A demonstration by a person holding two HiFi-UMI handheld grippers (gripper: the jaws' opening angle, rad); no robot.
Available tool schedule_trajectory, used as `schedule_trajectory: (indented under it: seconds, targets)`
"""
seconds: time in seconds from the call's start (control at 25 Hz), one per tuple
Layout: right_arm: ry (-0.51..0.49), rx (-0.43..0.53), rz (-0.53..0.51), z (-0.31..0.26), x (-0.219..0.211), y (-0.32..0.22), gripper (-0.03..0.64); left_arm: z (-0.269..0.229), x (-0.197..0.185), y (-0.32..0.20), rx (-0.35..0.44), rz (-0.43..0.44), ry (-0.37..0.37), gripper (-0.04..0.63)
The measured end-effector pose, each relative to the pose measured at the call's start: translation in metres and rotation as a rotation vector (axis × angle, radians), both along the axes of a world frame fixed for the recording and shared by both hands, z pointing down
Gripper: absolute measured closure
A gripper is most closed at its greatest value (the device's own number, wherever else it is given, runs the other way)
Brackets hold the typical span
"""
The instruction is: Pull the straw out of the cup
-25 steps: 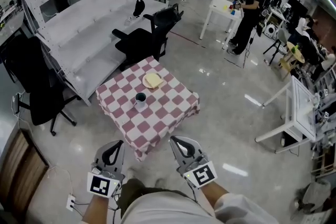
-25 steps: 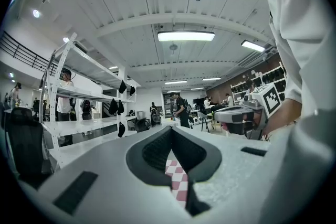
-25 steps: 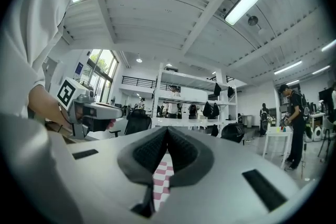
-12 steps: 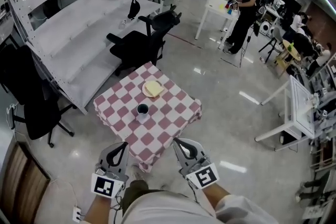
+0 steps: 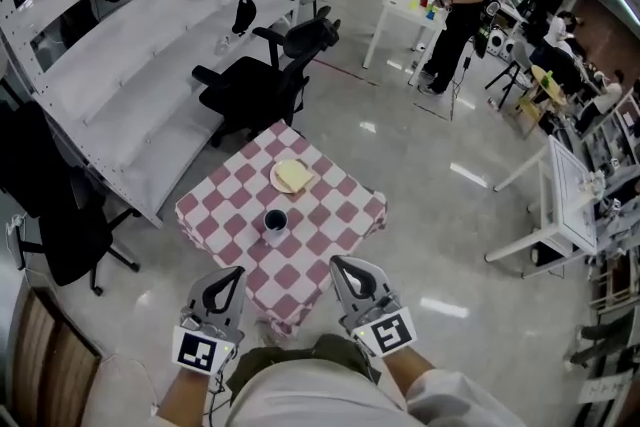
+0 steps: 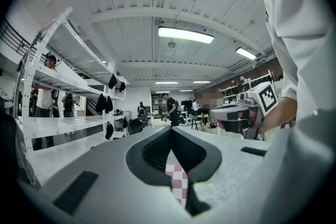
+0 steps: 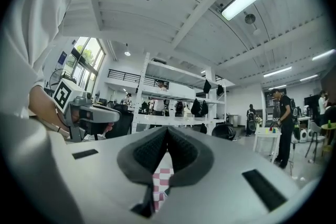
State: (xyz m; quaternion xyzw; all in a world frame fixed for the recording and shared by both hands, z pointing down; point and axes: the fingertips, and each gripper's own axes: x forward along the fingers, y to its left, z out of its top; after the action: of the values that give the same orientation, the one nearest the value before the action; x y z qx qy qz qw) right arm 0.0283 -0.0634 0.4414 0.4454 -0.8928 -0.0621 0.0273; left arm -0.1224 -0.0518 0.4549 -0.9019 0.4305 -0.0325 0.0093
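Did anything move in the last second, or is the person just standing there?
The person has walked closer: the checked table now reaches in between the left gripper and the right gripper. Nothing was taken hold of or let go. Both grippers stay shut and empty; the cup and the plate sit untouched.

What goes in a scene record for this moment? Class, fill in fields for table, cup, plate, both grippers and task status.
Table: small, red-and-white checked cloth
Cup: dark, upright, mid-table; straw not discernible
Plate: beyond the cup, holding a pale yellow item
Left gripper: shut, empty, apart from the cup
Right gripper: shut, empty, apart from the cup
Task status: cup not yet reached
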Motion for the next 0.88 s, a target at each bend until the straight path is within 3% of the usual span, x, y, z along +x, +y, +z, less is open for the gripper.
schedule_trajectory:
  seconds: [0.4,0.6,0.88]
  targets:
    - [0.003,-0.035,-0.058,-0.002,0.014,-0.027,0.614,0.003,0.012,-0.005,-0.019,-0.057,0.028,0.590]
    - [-0.005,-0.030,-0.080,0.001,0.019,-0.034,0.614,0.005,0.026,-0.009,0.006,-0.031,0.033,0.334]
    - [-0.001,-0.036,-0.075,0.003,0.036,-0.037,0.614,0.021,0.031,-0.019,-0.011,-0.064,-0.006,0.328]
